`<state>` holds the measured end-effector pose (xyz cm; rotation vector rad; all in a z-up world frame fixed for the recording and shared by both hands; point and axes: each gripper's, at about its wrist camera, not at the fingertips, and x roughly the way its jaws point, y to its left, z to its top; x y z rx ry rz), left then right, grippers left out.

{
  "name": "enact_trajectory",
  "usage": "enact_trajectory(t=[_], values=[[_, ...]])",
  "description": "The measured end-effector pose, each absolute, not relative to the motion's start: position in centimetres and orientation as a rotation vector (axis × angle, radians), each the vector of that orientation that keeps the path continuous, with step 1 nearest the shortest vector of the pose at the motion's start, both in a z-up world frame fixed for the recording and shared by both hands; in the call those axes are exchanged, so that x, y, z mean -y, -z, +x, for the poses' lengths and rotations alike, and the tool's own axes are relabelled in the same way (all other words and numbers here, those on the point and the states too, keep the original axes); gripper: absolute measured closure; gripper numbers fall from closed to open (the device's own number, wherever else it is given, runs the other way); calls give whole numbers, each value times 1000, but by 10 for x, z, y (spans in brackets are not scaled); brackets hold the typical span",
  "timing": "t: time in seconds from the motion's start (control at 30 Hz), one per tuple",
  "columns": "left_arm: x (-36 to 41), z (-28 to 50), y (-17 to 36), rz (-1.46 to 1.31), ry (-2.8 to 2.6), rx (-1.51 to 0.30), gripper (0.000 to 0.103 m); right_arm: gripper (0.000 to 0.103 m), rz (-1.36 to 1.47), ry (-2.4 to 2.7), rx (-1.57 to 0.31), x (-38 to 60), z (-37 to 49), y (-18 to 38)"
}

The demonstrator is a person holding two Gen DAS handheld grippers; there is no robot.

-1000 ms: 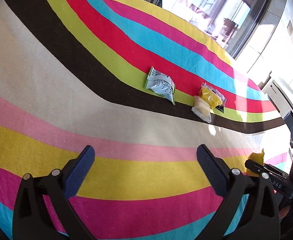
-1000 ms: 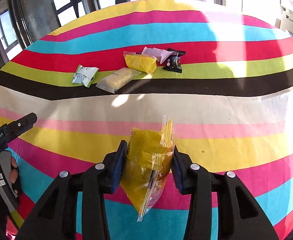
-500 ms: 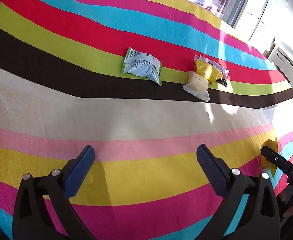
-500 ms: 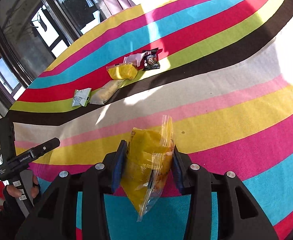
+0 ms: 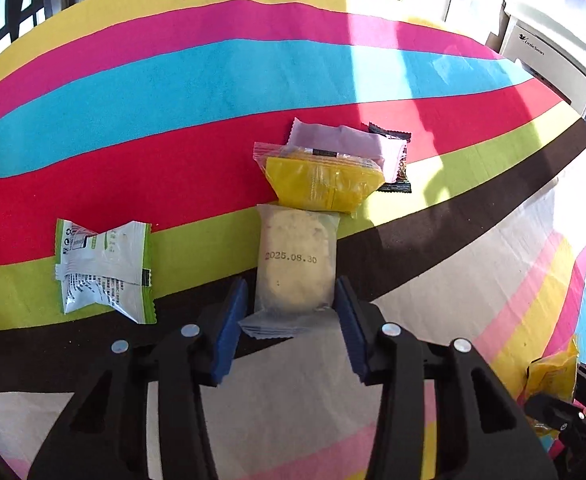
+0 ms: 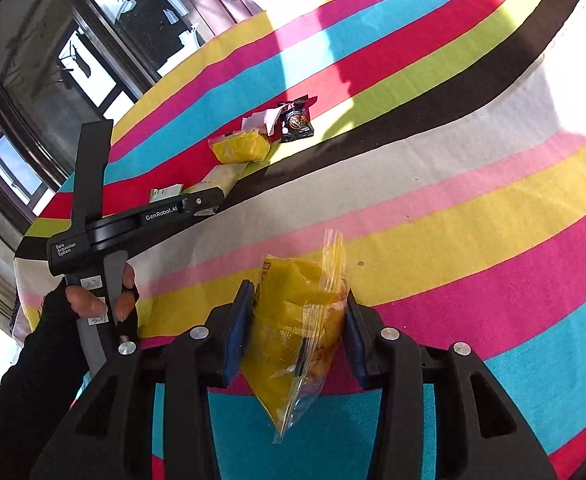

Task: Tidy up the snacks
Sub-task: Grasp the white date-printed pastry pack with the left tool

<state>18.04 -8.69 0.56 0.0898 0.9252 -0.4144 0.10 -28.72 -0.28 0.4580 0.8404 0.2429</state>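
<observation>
My left gripper (image 5: 291,312) has closed in around the near end of a pale cream snack packet (image 5: 295,264) stamped 2025.08.30, which lies on the striped cloth; the blue pads touch its sides. Beyond it lie a yellow packet (image 5: 325,184), a pink packet (image 5: 341,142) and a black packet (image 5: 399,160). A green-and-white packet (image 5: 101,270) lies to the left. My right gripper (image 6: 297,332) is shut on a yellow snack bag (image 6: 301,320), held above the cloth. The left gripper also shows in the right wrist view (image 6: 197,204), over the cream packet.
The striped tablecloth (image 5: 173,80) covers the whole table. Windows (image 6: 93,40) stand behind the far edge. A white appliance (image 5: 541,52) sits off the table's right side. The person's gloved hand (image 6: 81,304) holds the left gripper handle.
My left gripper moved forward to the cream packet and narrowed its jaws from wide open onto it. My right gripper kept the yellow bag and tilted its view leftward.
</observation>
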Motion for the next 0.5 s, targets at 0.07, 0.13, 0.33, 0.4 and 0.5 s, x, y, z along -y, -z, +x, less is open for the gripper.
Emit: enact_trajectory(t=[0.07, 0.13, 0.33, 0.4, 0.5], values=[[81, 160, -8, 106, 428, -893, 59, 61, 459, -244, -840, 287, 1, 3], [69, 128, -11, 99, 430, -862, 59, 61, 459, -245, -840, 288, 0, 3], [21, 50, -23, -53, 388, -811, 59, 62, 457, -248, -841, 287, 0, 3], [16, 32, -21, -48, 361, -816, 59, 62, 456, -248, -843, 287, 0, 3], [9, 12, -15, -12, 356, -856, 59, 62, 453, -246, -844, 287, 0, 3]])
